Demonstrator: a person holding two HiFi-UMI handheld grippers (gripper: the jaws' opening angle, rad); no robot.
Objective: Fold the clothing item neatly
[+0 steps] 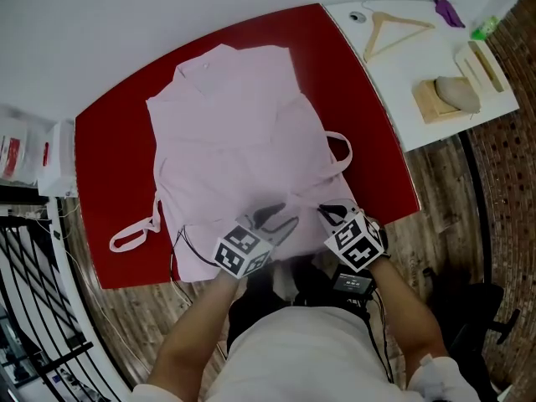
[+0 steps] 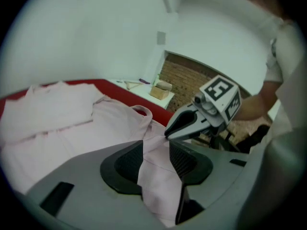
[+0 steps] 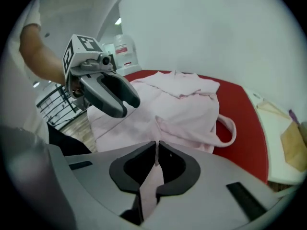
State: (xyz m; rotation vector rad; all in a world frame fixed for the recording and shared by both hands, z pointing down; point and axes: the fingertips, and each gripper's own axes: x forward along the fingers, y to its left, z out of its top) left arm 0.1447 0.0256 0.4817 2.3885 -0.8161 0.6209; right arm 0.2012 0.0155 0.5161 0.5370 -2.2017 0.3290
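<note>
Cloth dominates the head view: a pale pink fabric garment (image 1: 234, 132) lies spread on a curved red table (image 1: 109, 157). Its long axis runs from the near edge by the person to the far edge, leaning a little left. The collar-like end points away, and a strap loop (image 1: 339, 149) trails off each side. The left gripper (image 1: 280, 220) and right gripper (image 1: 332, 214) sit side by side at the near hem. That placement is probably meant to lift this edge evenly and carry it towards the far end for a lengthwise fold. A wooden hanger (image 1: 394, 28) lies well apart on a white side table (image 1: 394, 115).

From the left gripper view, the left gripper (image 2: 156, 159) has its jaws moderately apart. A bunched fold of the garment (image 2: 72, 123) fills the gap and meets both pads, so the thick gather itself seems to hold them apart. The right gripper (image 2: 168, 131) reaches in just beside it onto the same hem. The rest of the cloth stretches away flat towards the far edge of the table.

From the right gripper view, the right gripper (image 3: 157, 150) has its jaws nearly together, pinching a thin layer of the garment (image 3: 182, 104) that hangs down through them. The left gripper (image 3: 127, 104) angles down onto the cloth nearby. Beyond them the fabric runs away from the camera, with a strap loop (image 3: 230, 128) resting on the red surface to the right.
</note>
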